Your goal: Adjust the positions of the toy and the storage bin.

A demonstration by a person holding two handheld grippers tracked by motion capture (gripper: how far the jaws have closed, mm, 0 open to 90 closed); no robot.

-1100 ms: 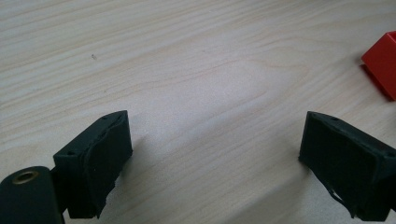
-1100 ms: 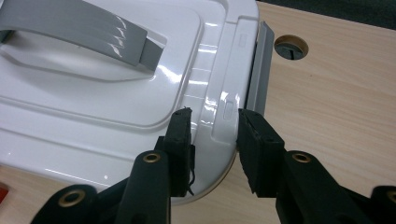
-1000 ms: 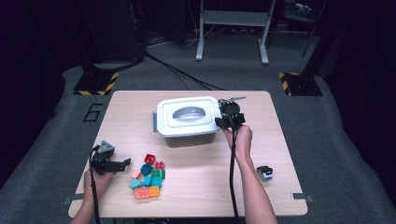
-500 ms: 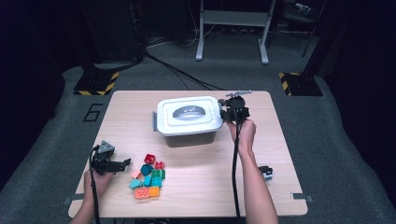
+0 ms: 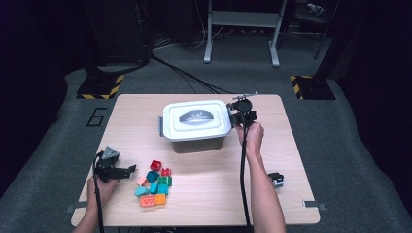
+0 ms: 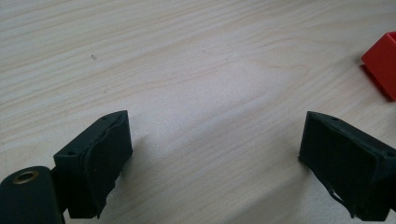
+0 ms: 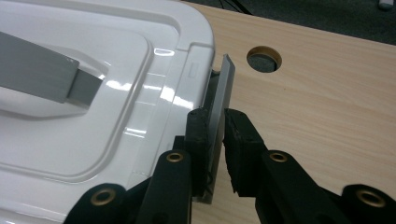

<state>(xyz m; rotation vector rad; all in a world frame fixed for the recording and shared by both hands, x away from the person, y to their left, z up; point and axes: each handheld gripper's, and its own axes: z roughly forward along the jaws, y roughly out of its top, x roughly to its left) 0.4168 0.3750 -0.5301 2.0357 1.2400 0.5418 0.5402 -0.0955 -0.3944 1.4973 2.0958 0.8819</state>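
A box with a white lid (image 5: 197, 119) and a grey handle stands mid-table. My right gripper (image 5: 239, 115) is at the lid's right edge. In the right gripper view its jaws (image 7: 215, 122) have just closed further, and their pads now press on the upright grey latch flap (image 7: 219, 88) beside the lid (image 7: 93, 107). My left gripper (image 5: 127, 170) rests low at the front left, open, over bare wood (image 6: 215, 140). A red brick (image 6: 383, 63) lies off its right jaw. A heap of several coloured bricks (image 5: 154, 183) lies to the right of the left gripper.
The wooden table (image 5: 291, 145) has a round hole (image 7: 264, 58) just beyond the latch. A second grey latch (image 5: 160, 126) sits on the box's left side. A small black-and-white object (image 5: 275, 178) lies at the front right, beside the right forearm.
The right gripper has shifted a little farther back along the box's right edge. The left gripper and the bricks have not moved.
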